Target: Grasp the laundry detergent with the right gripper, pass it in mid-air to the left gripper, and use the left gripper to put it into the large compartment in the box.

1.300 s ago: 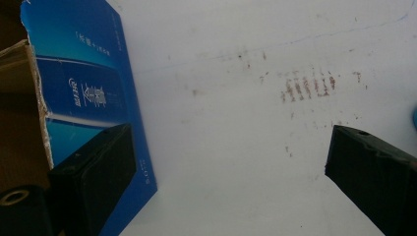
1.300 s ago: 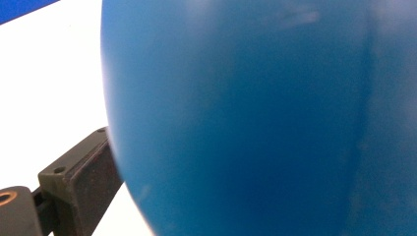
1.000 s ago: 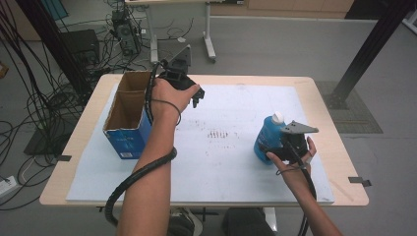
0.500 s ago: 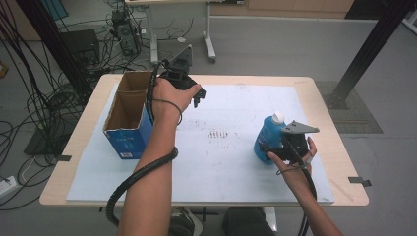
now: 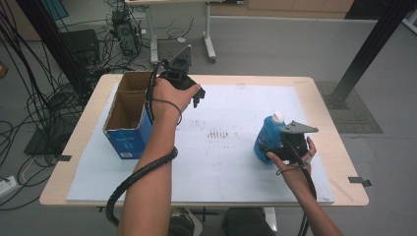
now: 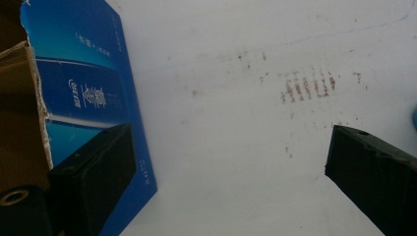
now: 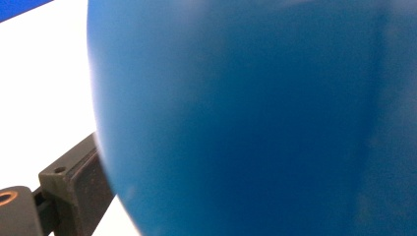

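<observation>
- Right gripper [image 5: 275, 147] grasps the blue bottle [image 5: 268, 135], which stands upright near the tabletop's right edge.
- Left gripper [image 5: 196, 96] hovers with jaws spread wide, holding nothing, just beside the open box [image 5: 129, 115] at the left edge.

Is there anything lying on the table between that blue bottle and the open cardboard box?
Nothing visible does. Between the blue plastic bottle with a white cap and the open blue cardboard box lies only bare white table cover with faint reddish marks. The left tool hovers beside the box, above that stretch.
</observation>
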The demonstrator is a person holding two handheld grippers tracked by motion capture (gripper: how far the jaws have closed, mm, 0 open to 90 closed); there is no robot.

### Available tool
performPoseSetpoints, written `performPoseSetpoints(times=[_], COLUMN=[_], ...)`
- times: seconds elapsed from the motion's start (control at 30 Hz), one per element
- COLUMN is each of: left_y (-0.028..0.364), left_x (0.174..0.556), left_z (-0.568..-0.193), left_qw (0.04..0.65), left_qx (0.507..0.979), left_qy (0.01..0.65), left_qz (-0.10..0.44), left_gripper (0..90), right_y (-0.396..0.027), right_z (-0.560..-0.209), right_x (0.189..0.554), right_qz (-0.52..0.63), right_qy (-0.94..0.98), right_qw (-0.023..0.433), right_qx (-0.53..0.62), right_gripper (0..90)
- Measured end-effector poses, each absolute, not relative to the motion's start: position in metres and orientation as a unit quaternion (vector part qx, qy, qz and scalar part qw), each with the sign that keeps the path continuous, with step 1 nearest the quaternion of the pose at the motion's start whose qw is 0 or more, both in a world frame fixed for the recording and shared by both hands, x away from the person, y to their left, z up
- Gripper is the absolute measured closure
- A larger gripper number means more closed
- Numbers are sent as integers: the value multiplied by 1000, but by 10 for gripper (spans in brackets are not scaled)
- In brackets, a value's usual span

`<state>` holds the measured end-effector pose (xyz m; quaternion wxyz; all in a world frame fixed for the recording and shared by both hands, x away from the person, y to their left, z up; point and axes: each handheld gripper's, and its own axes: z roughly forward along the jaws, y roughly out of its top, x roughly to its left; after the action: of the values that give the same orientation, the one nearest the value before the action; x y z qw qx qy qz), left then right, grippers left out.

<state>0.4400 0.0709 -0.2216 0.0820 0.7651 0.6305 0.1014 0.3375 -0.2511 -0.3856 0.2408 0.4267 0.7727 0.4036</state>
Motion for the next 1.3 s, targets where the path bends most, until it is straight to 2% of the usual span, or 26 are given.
performPoseSetpoints(times=[1.3], left_y=[72], left_x=[440], left_z=[-223], left_qw=[80], left_qx=[766], left_qy=[630], left_qz=[100], left_gripper=[56], right_y=[-251], right_z=[-385], right_x=[338], right_qz=[402], right_qy=[775], right_qw=[236], right_qx=[426], right_gripper=[42])
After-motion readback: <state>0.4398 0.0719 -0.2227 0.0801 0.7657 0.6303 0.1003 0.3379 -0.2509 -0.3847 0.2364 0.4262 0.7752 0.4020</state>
